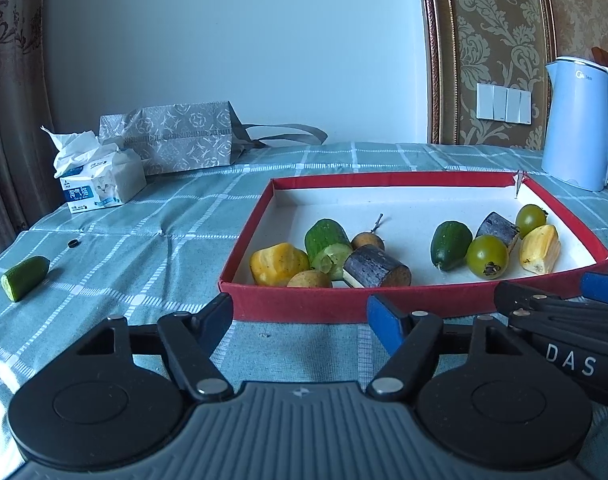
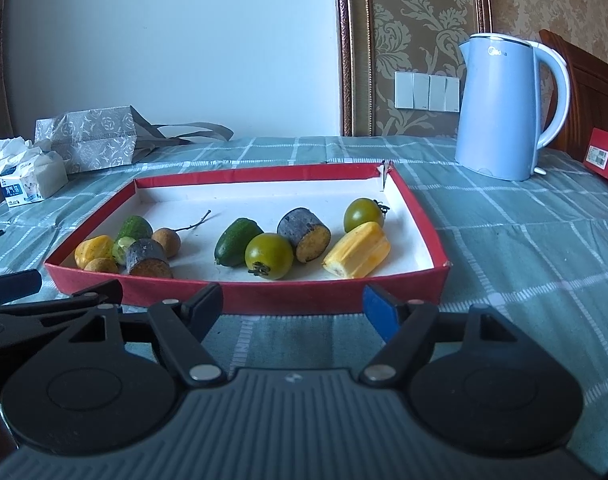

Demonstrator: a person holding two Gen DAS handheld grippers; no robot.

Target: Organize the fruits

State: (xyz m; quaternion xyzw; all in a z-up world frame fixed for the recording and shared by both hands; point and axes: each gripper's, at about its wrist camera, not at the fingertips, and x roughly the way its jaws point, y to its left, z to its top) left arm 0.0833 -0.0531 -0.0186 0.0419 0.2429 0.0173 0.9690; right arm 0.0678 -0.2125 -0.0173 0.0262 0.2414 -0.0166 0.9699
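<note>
A red-rimmed white tray (image 1: 323,304) (image 2: 264,296) holds several pieces: cucumber pieces (image 1: 327,236) (image 2: 236,241), two green tomatoes (image 1: 487,256) (image 2: 268,255), yellow fruit pieces (image 1: 279,264) (image 2: 357,249), dark cut cylinders (image 1: 377,267) (image 2: 304,228) and small brown fruits (image 1: 367,240). One cucumber piece (image 1: 25,278) lies alone on the cloth at the left. My left gripper (image 1: 300,312) is open and empty just before the tray's near rim. My right gripper (image 2: 292,306) is open and empty, also at the near rim; it shows in the left wrist view (image 1: 555,292).
A blue kettle (image 2: 503,108) stands back right. A tissue pack (image 1: 100,184) and a grey patterned bag (image 1: 176,136) sit back left. A red box (image 2: 603,156) is at the far right edge. A small black ring (image 1: 74,243) lies on the checked tablecloth.
</note>
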